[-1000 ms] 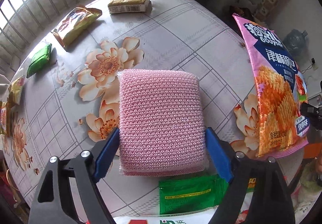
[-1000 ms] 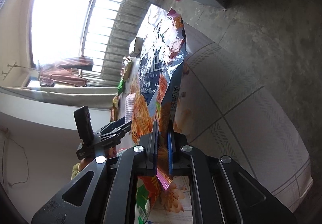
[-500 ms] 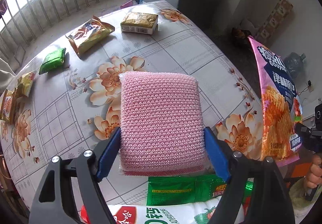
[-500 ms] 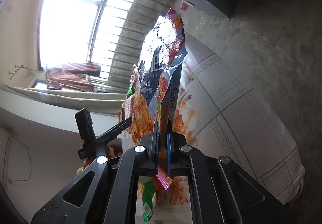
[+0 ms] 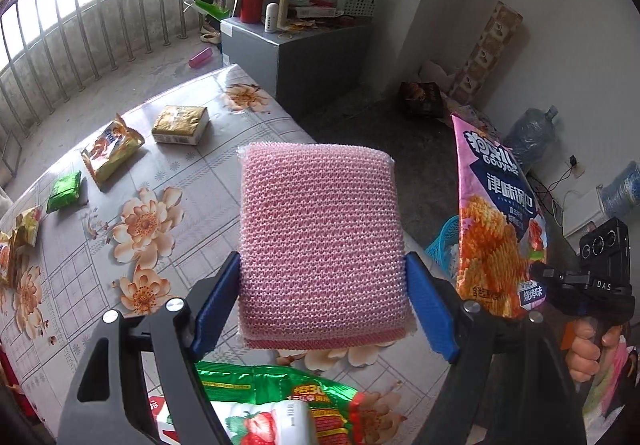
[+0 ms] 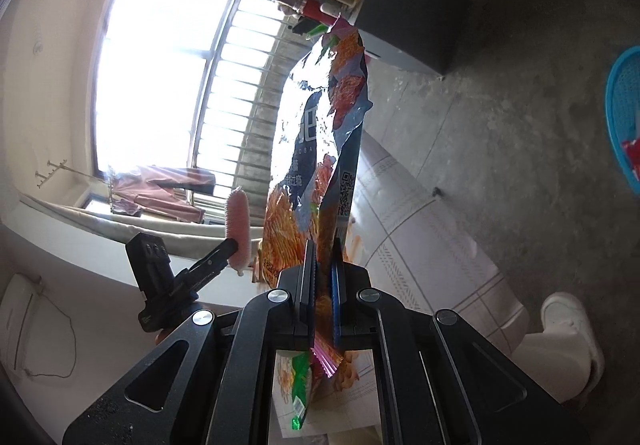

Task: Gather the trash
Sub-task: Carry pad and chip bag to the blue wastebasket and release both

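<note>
- The left hand-held gripper (image 5: 324, 309) grasps a pink scouring sponge (image 5: 320, 241) by its two side edges, the blue pads pressed against it; the sponge is raised above the desk (image 5: 192, 181), which wears a floral cloth.
- The right hand-held gripper (image 6: 322, 281) is clenched on the lower end of a pink-and-orange chip bag (image 6: 320, 133), which stands upright from the nearly closed jaws; in the left wrist view the same chip bag (image 5: 500, 229) hangs at 3 o'clock of the sponge, off the desk edge.
- A blue basket (image 6: 620, 113) sits on the floor at 3 o'clock in the right wrist view, well apart from the bag.
- On the desk at 10 o'clock of the sponge lie a gold packet (image 5: 182, 124), an orange snack wrapper (image 5: 110, 149) and a small green wrapper (image 5: 64, 191).
- A green strawberry-printed bag (image 5: 280, 405) lies at 6 o'clock, under the left gripper.
</note>
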The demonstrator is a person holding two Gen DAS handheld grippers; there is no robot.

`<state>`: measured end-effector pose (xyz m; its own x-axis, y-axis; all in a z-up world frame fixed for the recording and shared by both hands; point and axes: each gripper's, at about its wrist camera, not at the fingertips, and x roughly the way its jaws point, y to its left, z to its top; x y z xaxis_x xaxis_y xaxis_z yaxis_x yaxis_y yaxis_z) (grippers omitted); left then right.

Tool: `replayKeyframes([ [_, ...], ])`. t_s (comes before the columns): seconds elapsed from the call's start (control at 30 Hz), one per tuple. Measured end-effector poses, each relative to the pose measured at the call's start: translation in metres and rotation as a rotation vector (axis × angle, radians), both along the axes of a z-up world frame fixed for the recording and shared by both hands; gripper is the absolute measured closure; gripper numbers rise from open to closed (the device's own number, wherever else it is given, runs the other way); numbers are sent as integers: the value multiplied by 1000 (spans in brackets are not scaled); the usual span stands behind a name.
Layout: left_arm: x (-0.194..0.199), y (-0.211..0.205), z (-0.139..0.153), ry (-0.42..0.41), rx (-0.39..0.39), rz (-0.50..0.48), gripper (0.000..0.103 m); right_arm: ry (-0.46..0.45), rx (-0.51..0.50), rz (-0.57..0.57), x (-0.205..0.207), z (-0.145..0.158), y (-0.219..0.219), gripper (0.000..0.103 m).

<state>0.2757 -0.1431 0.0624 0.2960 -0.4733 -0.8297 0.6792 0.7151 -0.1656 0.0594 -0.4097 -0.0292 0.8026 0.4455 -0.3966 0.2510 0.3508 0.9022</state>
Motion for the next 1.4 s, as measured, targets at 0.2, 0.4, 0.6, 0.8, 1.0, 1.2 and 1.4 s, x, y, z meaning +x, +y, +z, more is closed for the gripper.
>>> replayKeyframes([
  [0.2,-41,-68,12,5,-48,-113,25,9,6,-104,-46,-11,-33,98],
  [0.4,-83,-145,-7,68,-59,-223,25,68,-3,-213,-87,-34,-62,98],
  [0.6,-128,-234,-52,163,-19,-354,24,184,5,-340,-128,-69,-94,98],
  [0.8,-158,-323,-119,331,36,-420,23,294,70,-484,-157,-115,-126,97],
  [1.0,-169,-383,-169,352,94,-388,16,350,142,-578,-167,-151,-155,92],
  [1.2,-169,-410,-207,293,205,-334,9,447,193,-717,-174,-201,-177,52],
  [1.4,-177,-400,-185,279,146,-378,9,487,217,-762,-196,-216,-171,51],
])
